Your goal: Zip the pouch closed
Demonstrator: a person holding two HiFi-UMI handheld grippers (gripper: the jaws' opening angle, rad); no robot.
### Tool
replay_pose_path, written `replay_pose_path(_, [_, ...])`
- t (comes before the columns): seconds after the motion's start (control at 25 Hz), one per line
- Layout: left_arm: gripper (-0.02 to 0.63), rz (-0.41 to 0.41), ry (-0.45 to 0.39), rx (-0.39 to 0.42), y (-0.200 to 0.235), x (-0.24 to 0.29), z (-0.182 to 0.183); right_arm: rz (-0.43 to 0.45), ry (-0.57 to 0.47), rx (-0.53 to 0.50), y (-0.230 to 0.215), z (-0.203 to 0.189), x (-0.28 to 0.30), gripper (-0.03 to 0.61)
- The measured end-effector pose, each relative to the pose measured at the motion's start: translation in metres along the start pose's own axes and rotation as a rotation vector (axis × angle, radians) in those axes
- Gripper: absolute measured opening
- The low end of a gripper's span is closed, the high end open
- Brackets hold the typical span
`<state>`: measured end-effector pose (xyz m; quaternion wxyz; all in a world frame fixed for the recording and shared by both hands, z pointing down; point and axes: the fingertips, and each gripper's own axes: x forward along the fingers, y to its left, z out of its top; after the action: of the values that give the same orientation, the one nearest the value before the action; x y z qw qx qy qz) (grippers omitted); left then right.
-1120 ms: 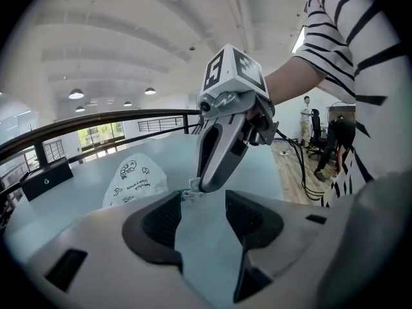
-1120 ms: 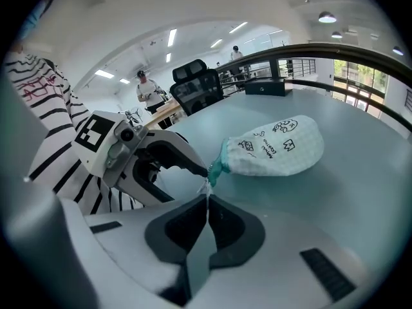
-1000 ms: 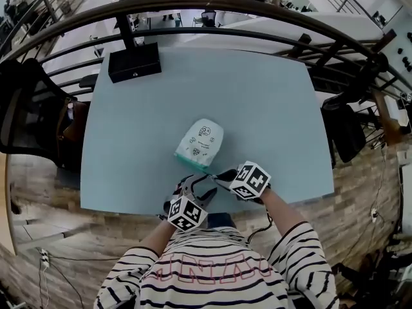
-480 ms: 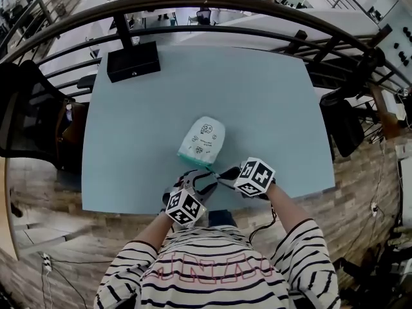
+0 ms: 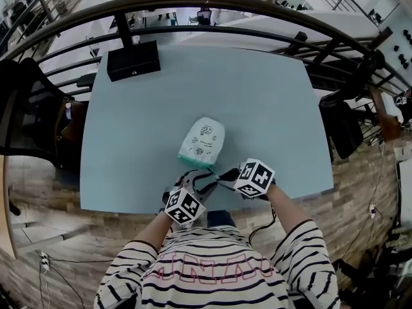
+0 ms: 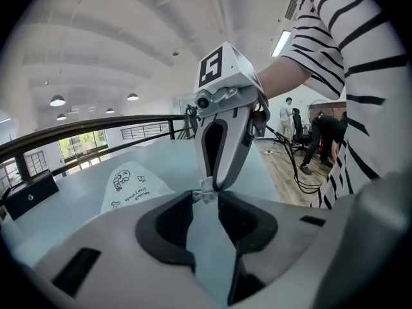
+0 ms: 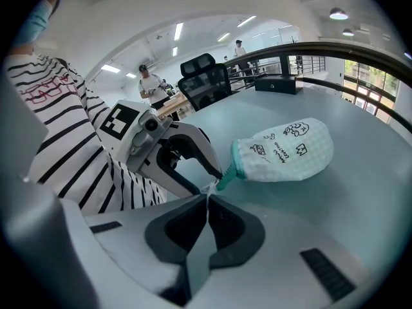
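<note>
On the pale blue table (image 5: 129,140) the pouch (image 5: 203,141) lay near the front edge, its teal end toward the person, just where it had lain a second before. The left gripper (image 6: 206,197) stood partly open, its jaws having just been closing. The right gripper (image 7: 207,197) stayed pinched shut on the white zip tab (image 7: 210,187), which sat at the left jaws' tips, ungripped.
</note>
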<state>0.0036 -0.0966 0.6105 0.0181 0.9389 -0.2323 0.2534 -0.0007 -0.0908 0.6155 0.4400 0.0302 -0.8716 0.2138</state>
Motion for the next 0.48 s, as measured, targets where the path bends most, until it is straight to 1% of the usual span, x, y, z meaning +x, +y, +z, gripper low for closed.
replay_pose_path(0.04, [0.117,0.002,-0.007,-0.014,0.002,-0.001,0.001,-0.003,0.0,-0.001,-0.001,0.0,0.0,0.034])
replay_pose_path(0.2, [0.112,0.005,-0.027,-0.042,0.005,-0.002,0.002,-0.028,-0.016,0.01,-0.006,-0.002,-0.003,0.032])
replay_pose_path(0.28, [0.098,0.019,-0.032,-0.054,0.006,-0.002,0.003,-0.043,-0.025,0.018,-0.01,-0.004,-0.006,0.032])
replay_pose_path(0.32, [0.047,0.03,-0.034,-0.059,0.007,-0.002,0.003,-0.048,-0.029,0.022,-0.012,-0.005,-0.008,0.032])
replay_pose_path(0.36, [0.034,0.04,-0.034,-0.063,0.008,-0.001,0.004,-0.05,-0.032,0.025,-0.013,-0.007,-0.01,0.032])
replay_pose_path(0.48, [0.034,0.048,-0.032,-0.064,0.008,0.001,0.005,-0.057,-0.042,0.029,-0.014,-0.01,-0.012,0.032])
